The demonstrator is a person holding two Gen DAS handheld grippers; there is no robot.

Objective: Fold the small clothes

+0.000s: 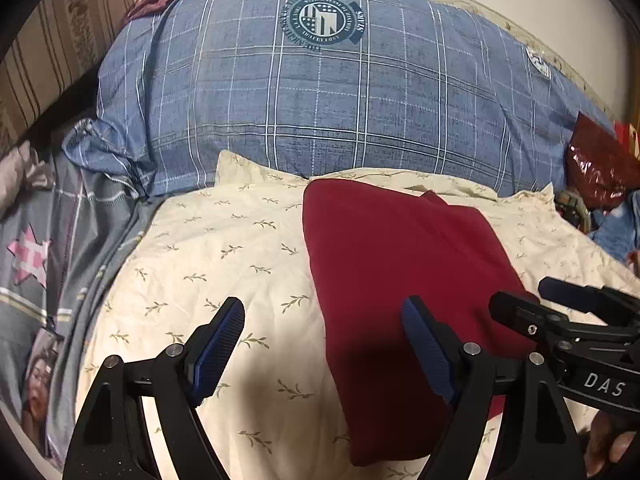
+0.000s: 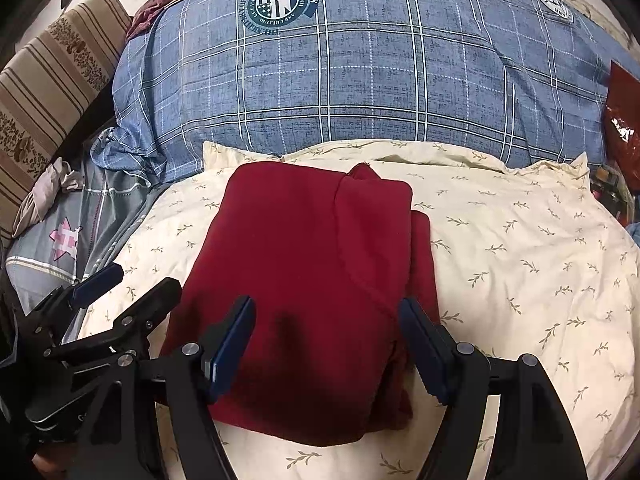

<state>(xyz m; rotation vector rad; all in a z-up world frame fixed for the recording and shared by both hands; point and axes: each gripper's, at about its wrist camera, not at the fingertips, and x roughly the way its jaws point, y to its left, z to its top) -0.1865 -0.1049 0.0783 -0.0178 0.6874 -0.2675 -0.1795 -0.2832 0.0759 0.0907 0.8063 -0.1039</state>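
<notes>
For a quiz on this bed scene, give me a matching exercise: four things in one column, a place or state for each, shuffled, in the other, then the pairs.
Things:
1. red garment
2. cream leaf-print pillow
3. blue plaid pillow
4. right gripper

Places or states:
A. behind the cream pillow
B. open, hovering over the garment
C. folded, lying on the cream pillow
D. under the garment

Pairs: 1-C, 2-D, 3-A, 4-B
</notes>
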